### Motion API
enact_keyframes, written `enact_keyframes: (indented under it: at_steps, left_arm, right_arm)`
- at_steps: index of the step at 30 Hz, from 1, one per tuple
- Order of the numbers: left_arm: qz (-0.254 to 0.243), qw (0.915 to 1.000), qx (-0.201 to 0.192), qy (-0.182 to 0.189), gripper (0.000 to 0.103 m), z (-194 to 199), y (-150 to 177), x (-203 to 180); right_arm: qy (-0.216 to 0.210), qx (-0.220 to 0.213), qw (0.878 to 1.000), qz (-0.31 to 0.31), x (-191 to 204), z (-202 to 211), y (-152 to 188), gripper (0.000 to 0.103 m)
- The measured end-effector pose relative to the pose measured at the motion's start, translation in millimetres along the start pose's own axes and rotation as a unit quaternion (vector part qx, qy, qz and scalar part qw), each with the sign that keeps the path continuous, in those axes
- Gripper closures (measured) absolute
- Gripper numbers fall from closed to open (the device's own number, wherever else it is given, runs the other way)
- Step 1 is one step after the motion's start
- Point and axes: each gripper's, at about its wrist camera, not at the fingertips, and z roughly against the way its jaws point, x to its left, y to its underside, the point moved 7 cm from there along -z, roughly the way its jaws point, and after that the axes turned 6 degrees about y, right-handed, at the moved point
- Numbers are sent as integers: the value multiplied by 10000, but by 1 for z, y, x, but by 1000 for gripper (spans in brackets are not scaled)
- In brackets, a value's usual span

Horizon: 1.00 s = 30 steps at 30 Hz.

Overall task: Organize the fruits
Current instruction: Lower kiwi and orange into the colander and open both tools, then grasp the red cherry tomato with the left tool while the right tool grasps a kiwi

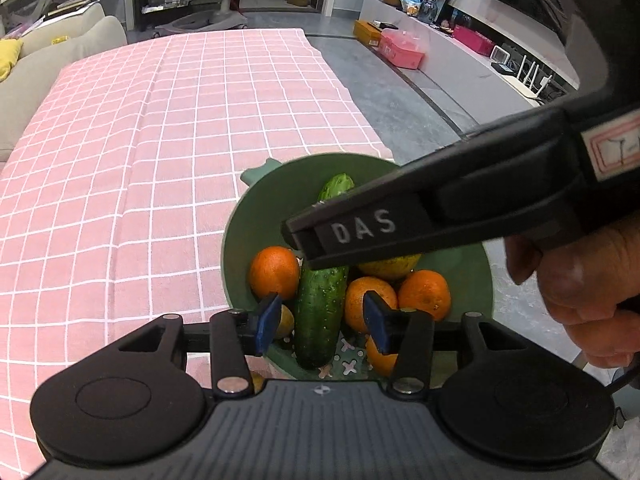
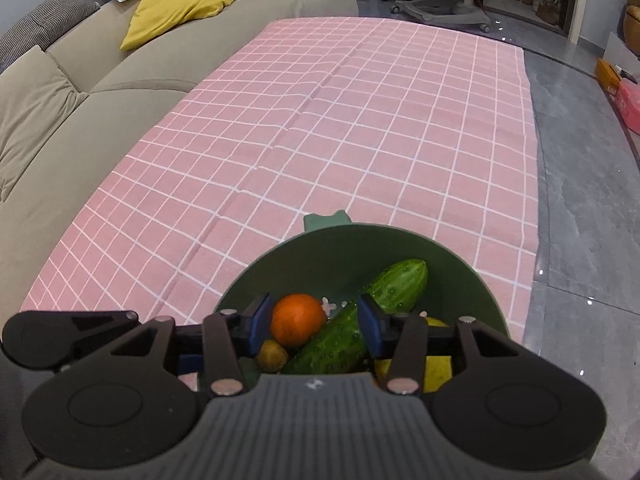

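Observation:
A green bowl (image 1: 280, 196) sits at the near right edge of the pink checked table; it also shows in the right wrist view (image 2: 332, 248). It holds a long cucumber (image 1: 320, 312), a second cucumber (image 1: 336, 186), several oranges (image 1: 274, 272), a yellow fruit (image 1: 390, 268) and a small brown fruit (image 2: 272, 356). My left gripper (image 1: 318, 322) is open above the bowl with the long cucumber between its fingers, not touching. My right gripper (image 2: 314, 330) is open over the bowl above an orange (image 2: 298, 320) and the cucumber (image 2: 332, 348). Its black body (image 1: 400, 220) crosses the left wrist view.
The pink checked tablecloth (image 2: 340, 128) stretches away beyond the bowl. A beige sofa (image 2: 80, 100) with a yellow cushion (image 2: 180, 4) runs along the table's left side. Grey floor (image 2: 580, 200) lies to the right, with boxes (image 1: 402, 50) by a low white shelf.

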Motion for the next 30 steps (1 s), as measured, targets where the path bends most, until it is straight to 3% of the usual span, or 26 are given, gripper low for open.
enact_keyframes:
  at_steps: [11,19,30]
  left_arm:
    - [-190,9991,-336,-156,45,69,-6,-10]
    - [-347,9977,-562,-172,41,119,8,6]
    - [-640,9971,-401,-75,41,131,49,41]
  right_arm:
    - [176,-294,9993,159,14,71,-7,59]
    - [250,-703,9971,156,43,137,-4,59]
    - [338,-781,9946,-586,77,137,47,59]
